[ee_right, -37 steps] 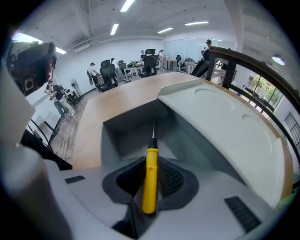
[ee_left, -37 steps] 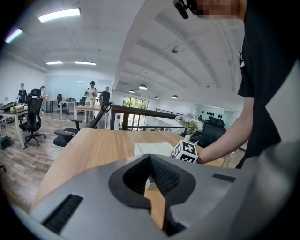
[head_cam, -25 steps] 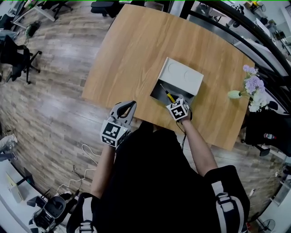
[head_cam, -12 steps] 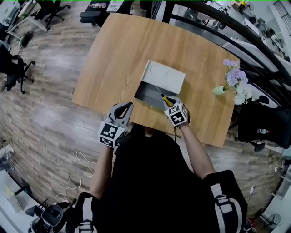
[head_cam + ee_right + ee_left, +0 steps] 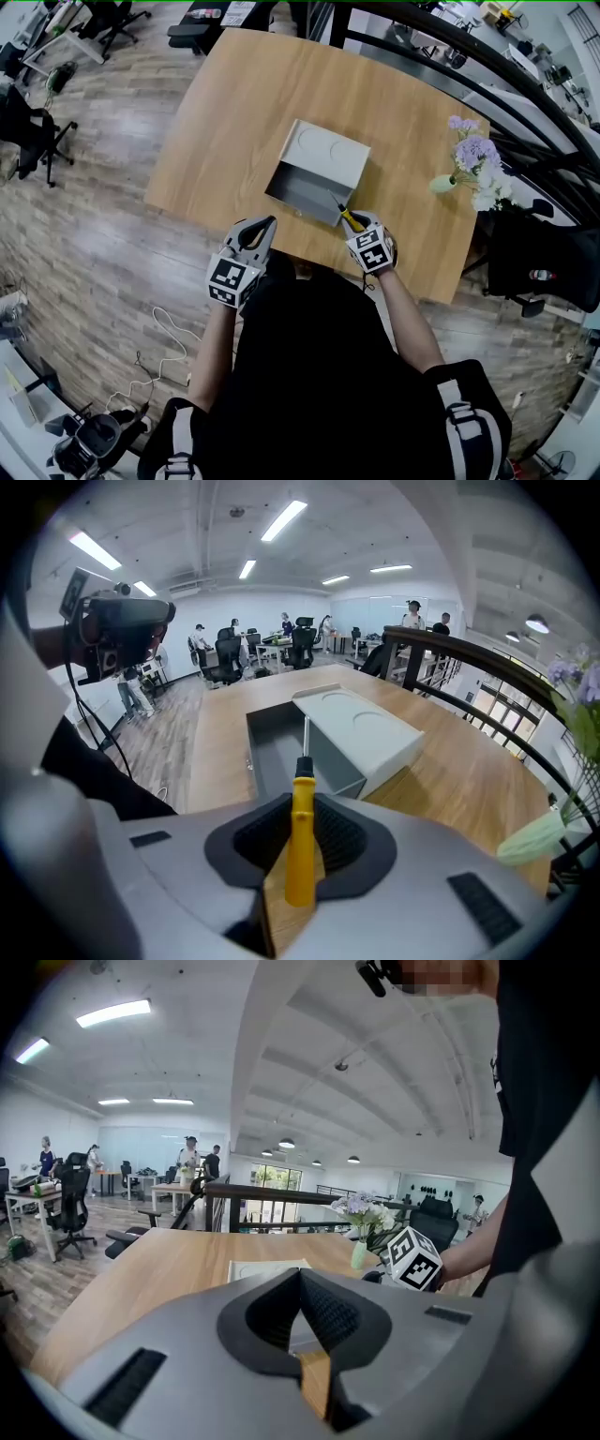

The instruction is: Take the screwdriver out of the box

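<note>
A yellow-handled screwdriver [image 5: 302, 827] is clamped in my right gripper [image 5: 300, 855], its steel shaft pointing forward above the grey box [image 5: 281, 752]. In the head view the screwdriver [image 5: 349, 218] sticks out of the right gripper [image 5: 359, 228] at the box's [image 5: 302, 186] near right corner, outside the open tray. The box lid [image 5: 326, 153] lies tilted against the far side. My left gripper [image 5: 259, 230] hovers at the table's near edge, left of the box, jaws shut with nothing between them [image 5: 302, 1335].
A small green vase of lilac flowers [image 5: 469, 169] stands on the wooden table [image 5: 234, 103] at the right edge. Black railings [image 5: 487, 84] run behind the table. Office chairs [image 5: 28, 131] stand on the plank floor to the left.
My right gripper has drawn back toward the table's near edge, lifting the screwdriver out of the box tray. The left gripper has stayed about where it was.
</note>
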`<control>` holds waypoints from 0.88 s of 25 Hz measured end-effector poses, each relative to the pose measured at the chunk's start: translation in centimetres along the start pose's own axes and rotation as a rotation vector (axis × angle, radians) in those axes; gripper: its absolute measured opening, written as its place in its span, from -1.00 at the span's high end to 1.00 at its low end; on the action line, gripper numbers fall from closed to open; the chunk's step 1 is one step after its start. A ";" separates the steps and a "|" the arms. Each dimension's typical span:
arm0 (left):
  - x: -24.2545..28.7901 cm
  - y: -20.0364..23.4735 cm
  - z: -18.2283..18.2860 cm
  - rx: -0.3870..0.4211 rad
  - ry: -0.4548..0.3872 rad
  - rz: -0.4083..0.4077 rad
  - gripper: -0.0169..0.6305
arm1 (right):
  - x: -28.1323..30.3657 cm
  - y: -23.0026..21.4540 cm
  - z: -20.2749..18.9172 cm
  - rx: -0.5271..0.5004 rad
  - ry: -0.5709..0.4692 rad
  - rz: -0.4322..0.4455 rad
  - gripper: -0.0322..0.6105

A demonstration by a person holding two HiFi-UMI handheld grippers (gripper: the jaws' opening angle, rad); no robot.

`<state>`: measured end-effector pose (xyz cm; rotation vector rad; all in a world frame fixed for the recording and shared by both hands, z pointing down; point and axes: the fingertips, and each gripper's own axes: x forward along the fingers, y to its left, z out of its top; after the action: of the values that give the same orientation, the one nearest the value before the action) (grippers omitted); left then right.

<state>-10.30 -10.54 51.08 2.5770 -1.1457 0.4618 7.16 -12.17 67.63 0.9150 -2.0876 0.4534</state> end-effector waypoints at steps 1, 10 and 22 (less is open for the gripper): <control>-0.1 -0.3 0.0 -0.001 0.001 0.008 0.88 | -0.3 0.1 -0.1 -0.004 -0.005 0.005 0.64; -0.6 -4.3 -0.8 -0.007 -0.001 0.061 0.88 | -4.2 0.9 2.3 -0.112 -0.143 0.041 0.64; -1.7 -7.7 -2.1 -0.020 -0.001 0.106 0.88 | -10.1 1.9 6.2 -0.160 -0.355 0.054 0.64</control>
<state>-5.93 -3.58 51.36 2.5090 -1.2858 0.4696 6.77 -9.90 55.83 0.8960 -2.4337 0.1532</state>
